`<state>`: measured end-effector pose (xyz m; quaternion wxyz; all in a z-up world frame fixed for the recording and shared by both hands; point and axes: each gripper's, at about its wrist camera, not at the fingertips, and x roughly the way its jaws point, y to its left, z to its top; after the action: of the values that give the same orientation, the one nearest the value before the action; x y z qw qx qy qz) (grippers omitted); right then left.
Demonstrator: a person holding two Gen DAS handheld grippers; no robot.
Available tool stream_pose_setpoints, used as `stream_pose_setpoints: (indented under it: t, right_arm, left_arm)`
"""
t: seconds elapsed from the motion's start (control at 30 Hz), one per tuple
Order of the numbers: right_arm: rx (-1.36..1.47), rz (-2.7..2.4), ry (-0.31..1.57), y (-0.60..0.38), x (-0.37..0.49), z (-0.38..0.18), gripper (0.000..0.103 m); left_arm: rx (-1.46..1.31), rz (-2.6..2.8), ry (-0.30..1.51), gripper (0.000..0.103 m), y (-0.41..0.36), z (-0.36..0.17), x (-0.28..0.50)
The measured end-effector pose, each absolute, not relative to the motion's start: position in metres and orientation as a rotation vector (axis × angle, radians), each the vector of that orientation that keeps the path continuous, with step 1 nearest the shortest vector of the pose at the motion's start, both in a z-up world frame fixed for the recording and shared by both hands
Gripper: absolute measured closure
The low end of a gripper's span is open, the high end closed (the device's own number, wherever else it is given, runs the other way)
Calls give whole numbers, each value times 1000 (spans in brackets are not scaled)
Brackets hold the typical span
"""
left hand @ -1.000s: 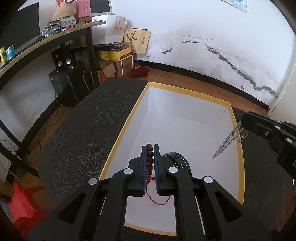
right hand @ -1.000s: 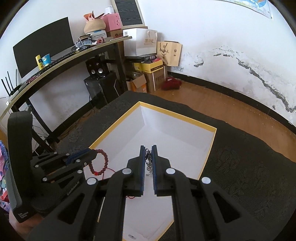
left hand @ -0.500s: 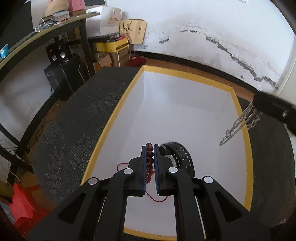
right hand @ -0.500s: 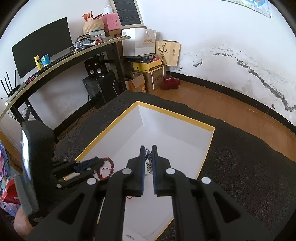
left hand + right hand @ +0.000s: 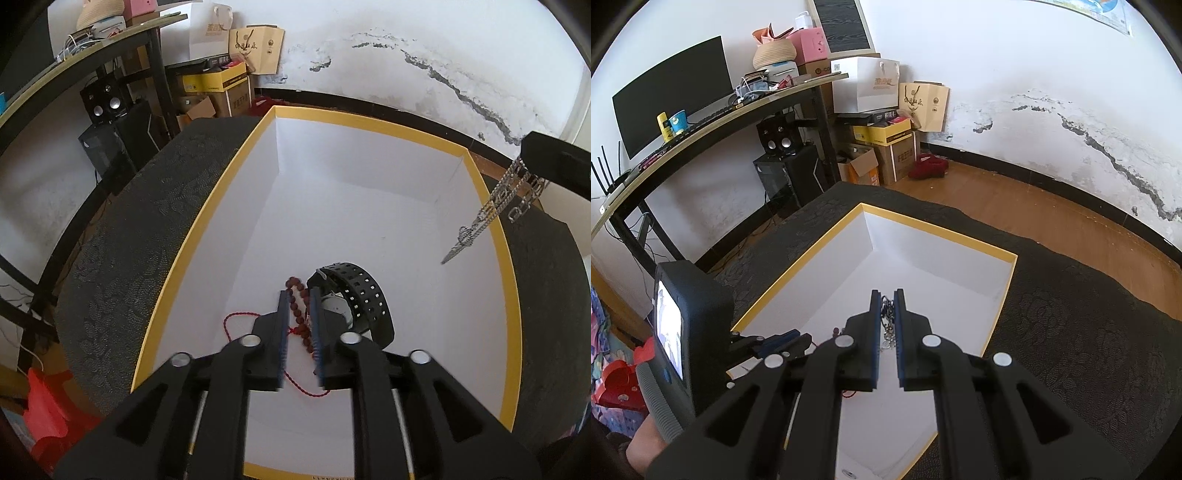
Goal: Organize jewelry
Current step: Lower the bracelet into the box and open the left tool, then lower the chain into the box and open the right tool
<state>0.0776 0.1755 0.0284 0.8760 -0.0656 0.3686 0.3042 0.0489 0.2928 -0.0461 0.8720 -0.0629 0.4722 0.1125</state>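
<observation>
A: Item one, hidden or unclear?

B: The red bead bracelet (image 5: 300, 314): its lower beads are hidden behind the blue pads of the left gripper (image 5: 299, 295), and only loops of its red cord show either side. Whether the beads rest on the box floor cannot be told. In the right wrist view the bracelet is almost wholly covered by the right gripper (image 5: 887, 295). The silver chain (image 5: 495, 206) is cut off at the top, where it enters that gripper's black fingers.

A: Gripper states?

B: Left: jaws opening, beads between them, pads no longer pressing. Right: fingers closed tight on the silver chain, which hangs free above the right part of the box.

A: Item two, edges and room?

B: White box with yellow rim (image 5: 369, 123), open-topped, on a dark patterned tablecloth (image 5: 140, 221). Far half of the floor is bare. Chain tip hangs just inside the right rim.

A: Item three, neighbours?

B: Black perforated watch (image 5: 354, 299), lying in the box just beside the bracelet, touching or nearly touching the left gripper's right finger. Beyond the table: a desk with a monitor (image 5: 672, 92), speakers, cardboard boxes (image 5: 882, 147), paper bags, a cracked white wall.
</observation>
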Motion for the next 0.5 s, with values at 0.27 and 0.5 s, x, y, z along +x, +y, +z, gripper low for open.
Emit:
stream_pose_setpoints:
  t: [0.27,0.5]
  right_arm:
    - [-138,630,779,179,81,24,96]
    - [-154,623,801,183,87,14,96]
  left_arm:
    - [-120,231,919,7,286,-32,35]
    - [-108,237,912,7,287,-29,31]
